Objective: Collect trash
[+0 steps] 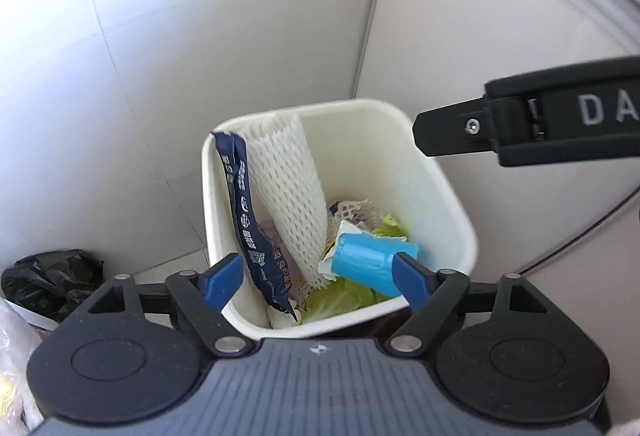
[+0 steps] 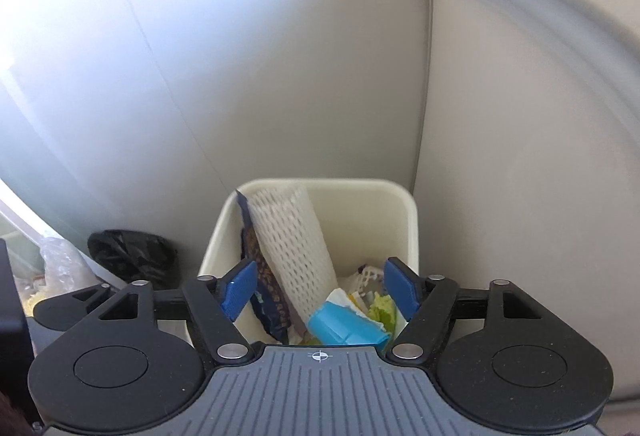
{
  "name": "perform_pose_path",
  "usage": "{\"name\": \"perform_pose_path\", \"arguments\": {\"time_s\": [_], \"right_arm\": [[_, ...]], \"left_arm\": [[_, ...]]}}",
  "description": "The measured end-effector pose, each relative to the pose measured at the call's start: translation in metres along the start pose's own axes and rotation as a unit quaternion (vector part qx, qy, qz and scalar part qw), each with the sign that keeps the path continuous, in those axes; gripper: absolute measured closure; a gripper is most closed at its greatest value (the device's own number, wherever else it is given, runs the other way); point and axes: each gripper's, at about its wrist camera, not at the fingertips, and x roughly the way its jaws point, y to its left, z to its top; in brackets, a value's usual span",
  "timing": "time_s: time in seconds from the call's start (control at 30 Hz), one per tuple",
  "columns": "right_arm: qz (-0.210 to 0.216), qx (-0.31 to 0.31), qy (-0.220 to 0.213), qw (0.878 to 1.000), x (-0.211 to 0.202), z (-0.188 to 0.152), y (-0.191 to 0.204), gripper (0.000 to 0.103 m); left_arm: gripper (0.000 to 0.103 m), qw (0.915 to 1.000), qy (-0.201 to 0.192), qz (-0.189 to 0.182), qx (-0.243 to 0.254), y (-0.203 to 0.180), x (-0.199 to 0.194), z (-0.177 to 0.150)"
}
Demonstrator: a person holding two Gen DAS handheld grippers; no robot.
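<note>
Cream plastic bin (image 1: pixel 424 172), rounded-square rim, smooth tapered walls, sits in a corner of pale tiled wall. Contents: white foam net sleeve (image 1: pixel 288 192), diamond mesh, tubular, stands tilted against the back-left wall; dark blue glossy wrapper (image 1: pixel 250 224), long and creased with white print, leans just left of the sleeve, touching it; light blue cylinder (image 1: pixel 370 262), matte with faint ridges, lies on its side near the front on crumpled white paper (image 1: pixel 330 264); pale green leaf scraps (image 1: pixel 344 294) under it; a second bit of netting with purple print (image 1: pixel 350 210) further back. Crumpled black bag (image 1: pixel 50 280), shiny film, on the floor left of the bin, apart from it. Left gripper (image 1: pixel 320 274): jaws spread wide, blue pads (image 1: pixel 224 282) flat and wedge-shaped, nothing between them; hangs over the bin's front rim; right pad overlaps the cylinder's end in view, contact can't be told. Right gripper (image 2: pixel 320 290): also spread wide, empty, above the bin mouth, pads (image 2: pixel 239 288) framing the sleeve and wrapper without clearly touching. From the left wrist view, the right gripper's black finger link (image 1: pixel 460 132) comes in from the right, above the bin's right rim. Right wrist view shows the same stack: sleeve (image 2: pixel 294 248) upright-tilted, cylinder (image 2: pixel 346 328) at front, bag (image 2: pixel 132 254) left of the bin (image 2: pixel 400 204).
</note>
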Motion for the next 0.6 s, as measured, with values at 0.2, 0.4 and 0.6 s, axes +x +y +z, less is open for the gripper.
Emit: {"name": "perform_pose_path", "arguments": {"time_s": [0.2,0.4,0.6], "right_arm": [[-0.012,-0.013,-0.07,0.997,-0.077,-0.006,0.012,0.028],[-0.023,0.008,-0.134,0.991,-0.139,-0.019,0.01,0.018],[-0.064,0.023,-0.199,0.978,-0.21,-0.04,0.004,0.011]], "left_arm": [[0.014,0.9996,-0.024,0.017,-0.008,-0.016,-0.051,-0.002],[0.005,0.9985,-0.047,0.008,-0.027,-0.031,-0.108,-0.009],[0.001,0.9962,-0.073,0.026,-0.04,-0.049,-0.158,-0.015]]}}
